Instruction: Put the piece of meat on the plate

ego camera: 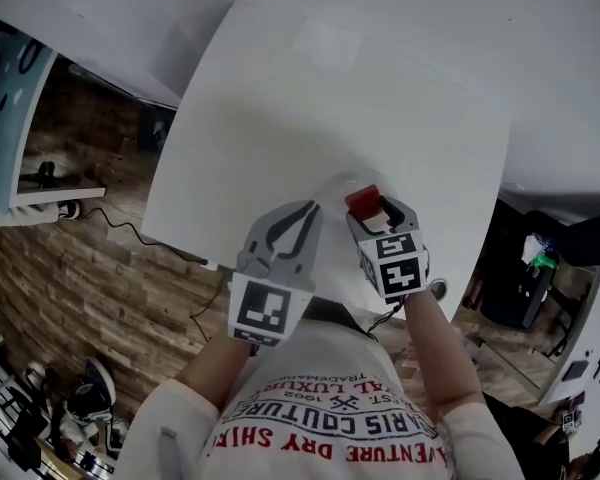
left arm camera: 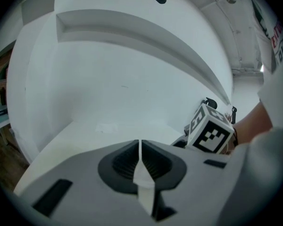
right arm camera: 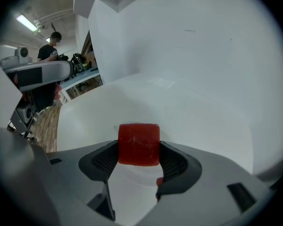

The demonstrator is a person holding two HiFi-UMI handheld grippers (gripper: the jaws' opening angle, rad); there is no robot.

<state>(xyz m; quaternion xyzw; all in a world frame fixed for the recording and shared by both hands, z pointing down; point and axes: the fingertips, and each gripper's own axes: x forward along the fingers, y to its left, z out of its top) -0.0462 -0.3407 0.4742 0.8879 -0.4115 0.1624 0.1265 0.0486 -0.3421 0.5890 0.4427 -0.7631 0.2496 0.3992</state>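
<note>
A red block of meat point(ego camera: 363, 200) sits between the jaws of my right gripper point(ego camera: 372, 210), which is shut on it above the white table point(ego camera: 280, 118). In the right gripper view the meat point(right arm camera: 138, 144) is pinched at both sides by the dark pads point(right arm camera: 100, 163). A white plate point(ego camera: 332, 190), faint against the table, lies just under and left of the meat. My left gripper point(ego camera: 308, 210) hovers beside it on the left, jaws shut and empty; its pads point(left arm camera: 151, 163) meet in the left gripper view. The right gripper's marker cube point(left arm camera: 210, 132) shows there at the right.
The table's left edge point(ego camera: 165, 183) drops to a brick-patterned floor point(ego camera: 70, 278) with a cable. White walls point(left arm camera: 132, 55) rise behind the table. A person point(right arm camera: 49, 53) stands far off by benches at the left of the right gripper view.
</note>
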